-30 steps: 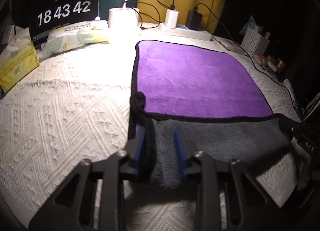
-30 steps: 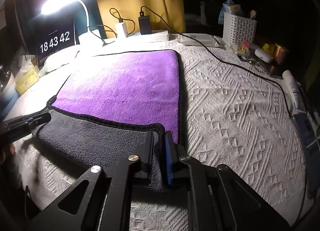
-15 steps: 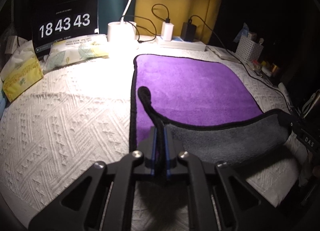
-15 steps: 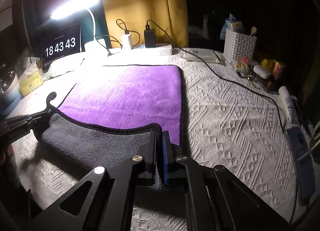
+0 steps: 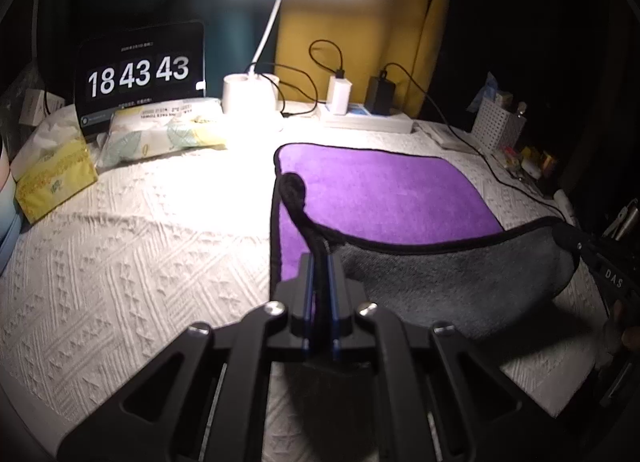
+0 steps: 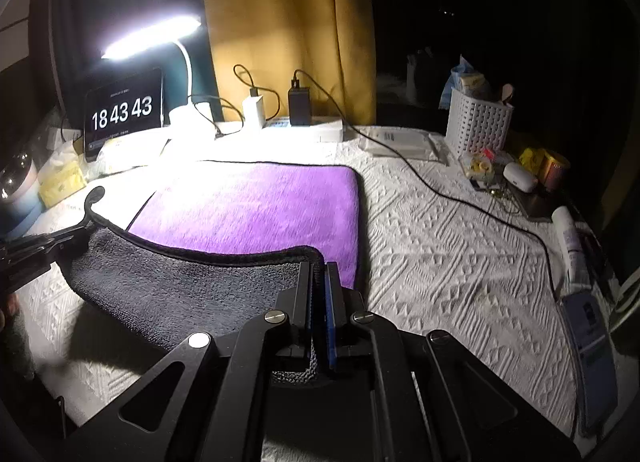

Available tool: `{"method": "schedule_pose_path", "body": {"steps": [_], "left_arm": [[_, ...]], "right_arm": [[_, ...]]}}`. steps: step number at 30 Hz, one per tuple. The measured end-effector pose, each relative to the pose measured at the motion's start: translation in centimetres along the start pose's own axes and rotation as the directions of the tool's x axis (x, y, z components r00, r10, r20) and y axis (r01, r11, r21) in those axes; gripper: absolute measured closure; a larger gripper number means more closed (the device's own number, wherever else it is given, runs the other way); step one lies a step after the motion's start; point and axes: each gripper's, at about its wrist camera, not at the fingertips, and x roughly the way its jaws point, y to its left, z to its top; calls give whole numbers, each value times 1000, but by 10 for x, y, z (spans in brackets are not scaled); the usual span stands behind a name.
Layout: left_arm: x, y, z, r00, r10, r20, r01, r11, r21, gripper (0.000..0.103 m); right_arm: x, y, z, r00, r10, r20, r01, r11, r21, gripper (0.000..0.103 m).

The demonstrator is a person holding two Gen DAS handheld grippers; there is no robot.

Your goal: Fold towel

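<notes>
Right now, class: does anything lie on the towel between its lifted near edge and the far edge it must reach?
Nothing visible does. Both the left gripper and right gripper pinch the towel; its purple face is bare to the far edge.

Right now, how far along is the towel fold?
Done: both near corners are gripped. The left gripper and the right gripper are each shut on the towel.
In hand: the near edge is lifted and turned over, its grey underside facing up over the purple face.
Left: carry that edge to the far hem, lay it down and release. Most of the purple is uncovered.
</notes>
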Motion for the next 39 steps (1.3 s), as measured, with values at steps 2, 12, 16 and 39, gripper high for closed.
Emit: {"method": "schedule_pose_path", "body": {"steps": [2, 12, 16, 39], "left_arm": [[0, 0, 4, 1000, 2, 12, -2, 1000, 3, 96], [2, -2, 22, 998, 4, 57, -5, 1000, 23, 96], [3, -2, 28, 998, 3, 70, -5, 1000, 26, 96], [23, 6, 61, 993, 14, 114, -19, 999, 36, 96]], "right_arm": [[0, -1, 4, 1000, -3, 9, 3, 1000, -2, 97], [6, -5, 19, 999, -14, 37, 14, 1000, -9, 97], [8, -5, 25, 999, -14, 46, 14, 1000, -13, 97], [38, -10, 61, 997, -20, 80, 23, 999, -28, 97]]}}
